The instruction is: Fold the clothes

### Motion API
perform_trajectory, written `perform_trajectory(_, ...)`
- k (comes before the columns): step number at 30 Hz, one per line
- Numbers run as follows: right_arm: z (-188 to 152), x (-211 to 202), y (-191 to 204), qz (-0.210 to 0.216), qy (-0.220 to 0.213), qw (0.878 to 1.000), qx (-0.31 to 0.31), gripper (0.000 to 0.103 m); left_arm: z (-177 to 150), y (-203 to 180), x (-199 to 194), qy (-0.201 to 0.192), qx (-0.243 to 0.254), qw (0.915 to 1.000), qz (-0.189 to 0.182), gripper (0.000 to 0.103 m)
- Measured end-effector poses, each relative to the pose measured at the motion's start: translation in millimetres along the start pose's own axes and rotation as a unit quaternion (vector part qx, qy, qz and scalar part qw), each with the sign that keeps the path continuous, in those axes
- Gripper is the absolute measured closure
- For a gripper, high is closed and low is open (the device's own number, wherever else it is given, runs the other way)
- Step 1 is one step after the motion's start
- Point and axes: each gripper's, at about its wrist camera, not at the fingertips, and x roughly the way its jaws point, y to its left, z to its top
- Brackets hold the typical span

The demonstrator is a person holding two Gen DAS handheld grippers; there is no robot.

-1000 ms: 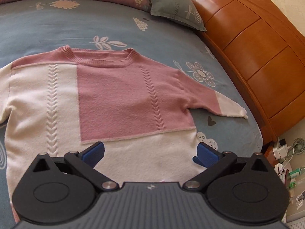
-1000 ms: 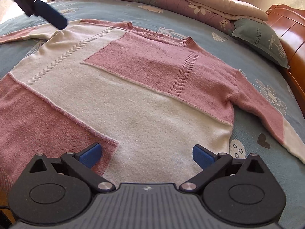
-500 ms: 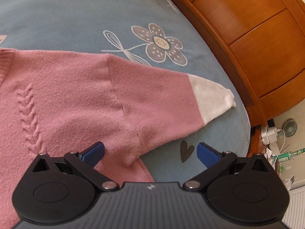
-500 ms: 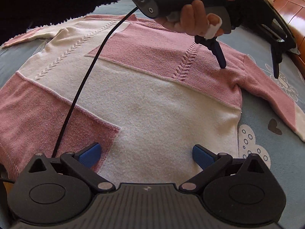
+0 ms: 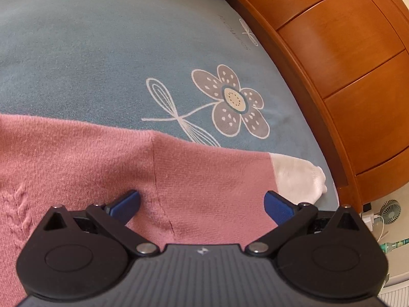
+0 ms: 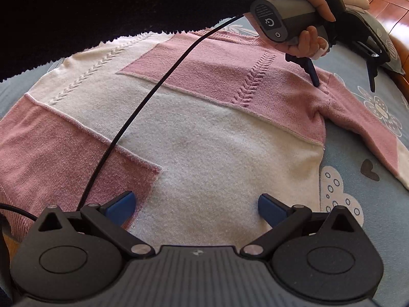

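Observation:
A pink and white knitted sweater lies flat, front up, on a blue bedsheet. In the left wrist view my left gripper is open just above the shoulder seam of the pink sleeve, whose white cuff points toward the bed's edge. The right wrist view shows that same left gripper from outside, a hand holding it over the sweater's shoulder. My right gripper is open low over the white hem area, holding nothing.
A wooden headboard curves along the right side of the bed. A black cable trails across the sweater. A dark sleeve fills the upper left of the right wrist view. A small fan sits on the floor.
My left gripper has swung right across the sweater and dropped close over the shoulder and sleeve. The right gripper has edged slightly forward over the hem.

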Motion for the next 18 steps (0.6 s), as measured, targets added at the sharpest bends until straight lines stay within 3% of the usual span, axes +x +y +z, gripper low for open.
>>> perform_trajectory(7,0,-1,0,0.001,0.001,1.000,0.001,0.000,25,4,12,-0.048,-0.010,0.9986,0.020,0.001)
perform_trajectory(12,0,0,-2,0.005,0.002,1.000,0.003,0.000,32,3,14,-0.048,-0.003,0.9984,0.028,0.001)
perform_trajectory(18,1,3,-4,0.007,0.002,1.000,0.009,0.000,24,-11,-25,-0.053,0.016,0.9972,0.050,0.001)
